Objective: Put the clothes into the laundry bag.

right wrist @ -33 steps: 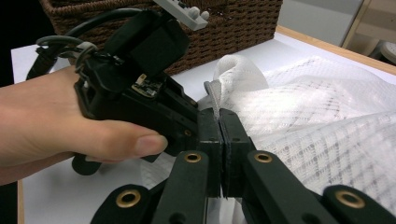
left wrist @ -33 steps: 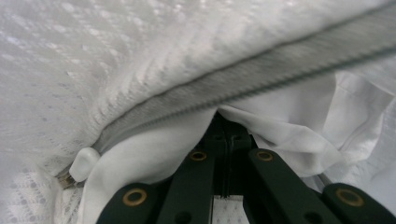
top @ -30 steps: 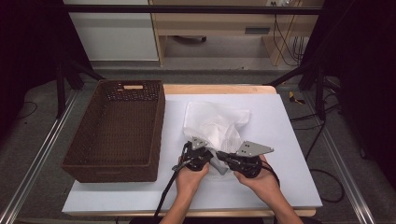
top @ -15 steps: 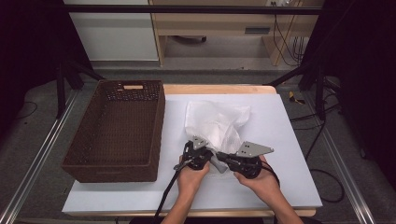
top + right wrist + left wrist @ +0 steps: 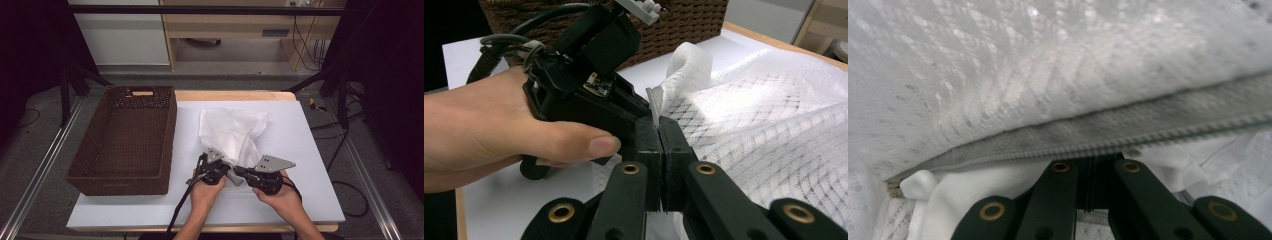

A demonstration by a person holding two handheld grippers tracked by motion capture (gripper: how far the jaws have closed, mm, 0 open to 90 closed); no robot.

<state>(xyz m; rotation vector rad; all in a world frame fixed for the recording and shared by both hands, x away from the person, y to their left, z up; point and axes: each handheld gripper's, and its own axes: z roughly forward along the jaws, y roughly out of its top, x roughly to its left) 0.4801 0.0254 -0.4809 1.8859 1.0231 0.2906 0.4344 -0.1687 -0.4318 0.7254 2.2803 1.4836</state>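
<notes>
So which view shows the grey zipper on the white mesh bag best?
The left gripper view: the zipper runs across the frame, teeth visible, above the shut left gripper. The right gripper view gives a short grey edge; in the high view the mesh bag shows, its zipper too small to tell.

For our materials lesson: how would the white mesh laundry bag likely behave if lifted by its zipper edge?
Probably floppy: the mesh laundry bag lies crumpled in soft folds. Likely light, since its netting looks thin. With both grippers' jaws shut on the grey zipper edge, the rest would likely sag below.

Grey floor (image 5: 45,145), wood bench (image 5: 235,30) at back, dark sides, white table (image 5: 310,150)
</notes>
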